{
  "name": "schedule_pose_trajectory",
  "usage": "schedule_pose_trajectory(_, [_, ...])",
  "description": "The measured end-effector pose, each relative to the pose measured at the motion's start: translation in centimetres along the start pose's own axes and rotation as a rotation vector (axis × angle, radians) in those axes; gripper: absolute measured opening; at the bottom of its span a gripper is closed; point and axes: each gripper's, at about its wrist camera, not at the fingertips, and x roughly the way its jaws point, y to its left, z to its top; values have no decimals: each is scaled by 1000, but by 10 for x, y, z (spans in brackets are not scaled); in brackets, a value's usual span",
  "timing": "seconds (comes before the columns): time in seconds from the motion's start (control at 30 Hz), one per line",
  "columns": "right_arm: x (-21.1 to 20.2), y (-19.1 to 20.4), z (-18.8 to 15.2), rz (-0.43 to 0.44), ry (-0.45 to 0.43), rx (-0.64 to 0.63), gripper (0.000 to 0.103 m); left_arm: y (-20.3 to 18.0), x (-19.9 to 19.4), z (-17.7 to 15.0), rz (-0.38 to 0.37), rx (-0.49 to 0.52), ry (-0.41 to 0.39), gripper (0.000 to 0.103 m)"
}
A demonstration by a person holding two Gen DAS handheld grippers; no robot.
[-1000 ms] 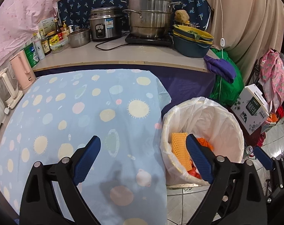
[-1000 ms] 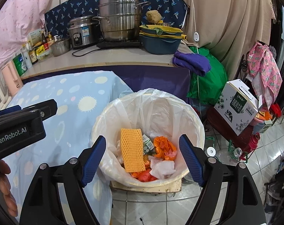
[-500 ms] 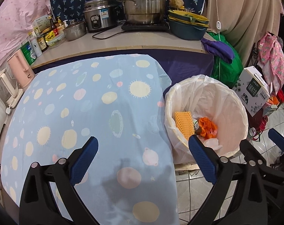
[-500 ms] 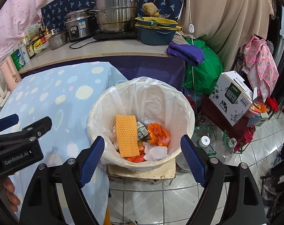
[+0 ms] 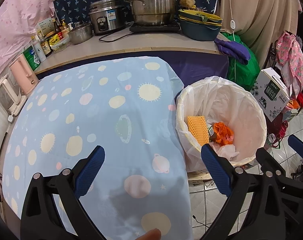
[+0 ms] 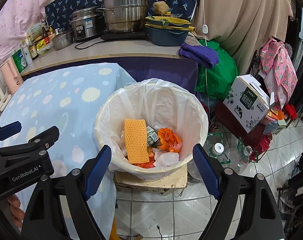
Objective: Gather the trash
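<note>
A round bin lined with a white plastic bag [image 6: 197, 108] stands on a low block beside the table; it also shows in the left wrist view [image 5: 257, 116]. Inside lie a yellow foam net [image 6: 136, 140], orange plastic [image 6: 168, 138], a small carton and white wrappers. My left gripper [image 5: 152, 170] is open and empty above the table's blue spotted cloth [image 5: 91, 110]. My right gripper [image 6: 151, 168] is open and empty, above the bin's near rim. The left gripper's body shows at the left of the right wrist view [image 6: 21, 156].
A counter behind holds a steel steamer pot [image 6: 125, 14], a rice cooker [image 6: 85, 25], stacked basins [image 6: 167, 32], bottles and a purple cloth [image 6: 199, 55]. A green bag [image 6: 219, 74], a white carton box [image 6: 249, 102] and plastic bottles [image 6: 217, 152] stand on the tiled floor at right.
Both grippers have pulled back and up from the bin, so the bin and table look smaller and farther. Both stay open and empty.
</note>
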Motion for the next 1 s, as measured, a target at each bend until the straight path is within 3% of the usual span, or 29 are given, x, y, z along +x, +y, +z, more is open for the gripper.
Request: schedule_pose_trajectory(1.0, [2,-4,-5,-8,5,1,80,2,0,-3,1,-4,4,93])
